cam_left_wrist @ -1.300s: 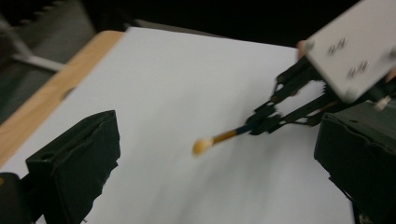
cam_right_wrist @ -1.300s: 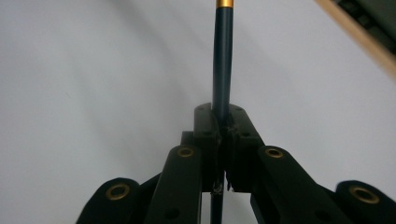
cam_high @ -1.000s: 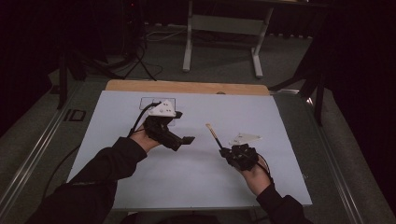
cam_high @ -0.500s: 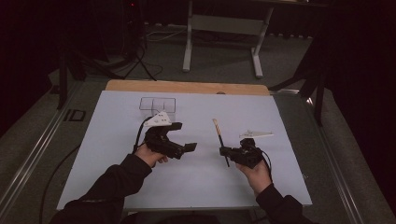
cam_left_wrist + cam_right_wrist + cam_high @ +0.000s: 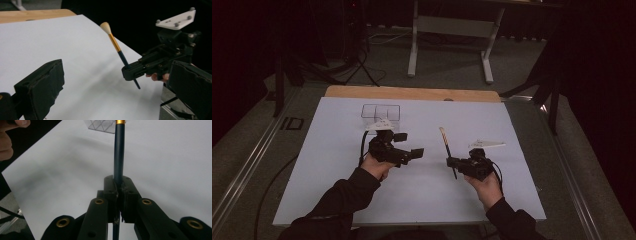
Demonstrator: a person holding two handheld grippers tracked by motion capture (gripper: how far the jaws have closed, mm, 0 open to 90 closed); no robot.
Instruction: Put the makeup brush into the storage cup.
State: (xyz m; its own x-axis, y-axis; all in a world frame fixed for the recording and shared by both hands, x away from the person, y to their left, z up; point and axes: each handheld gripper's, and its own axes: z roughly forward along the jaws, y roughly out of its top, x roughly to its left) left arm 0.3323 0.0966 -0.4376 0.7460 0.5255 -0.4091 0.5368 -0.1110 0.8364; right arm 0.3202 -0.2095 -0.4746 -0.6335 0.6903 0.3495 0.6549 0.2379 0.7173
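White paper-covered worktop (image 5: 337, 190) carries the whole setup; a bare wooden edge shows along its far side, and a clear plastic compartment box (image 5: 380, 112) stands on the sheet near that edge.

Step in hand, as judged: a handover, or a placing, of the makeup brush (image 5: 447, 148), with the compartment box the likely destination. The brush is off the sheet, held in the air at the right of centre.

Right tongs (image 5: 453, 162): clamped on the brush's dark blue handle low down. In the right gripper view the two jaws meet tight around the handle (image 5: 118, 157), the gold ferrule just at the top edge. From the left gripper view the brush (image 5: 117, 47) stands tilted, pale bristle tip uppermost and leaning toward the far side of the worktop, short tail of handle poking out below the right tongs (image 5: 128, 72).

Left tongs (image 5: 417, 152): jaws wide apart, nothing between them, pointed sideways at the brush but well short of it.

Next move, as judged: the left tongs would need to travel across and line up on the free upper handle below the ferrule before closing; the right must not let go until that grip is firm, else the brush drops.

Pose: both forearms in dark sleeves enter from the near edge, hands level above the sheet, right wrist turned inward.
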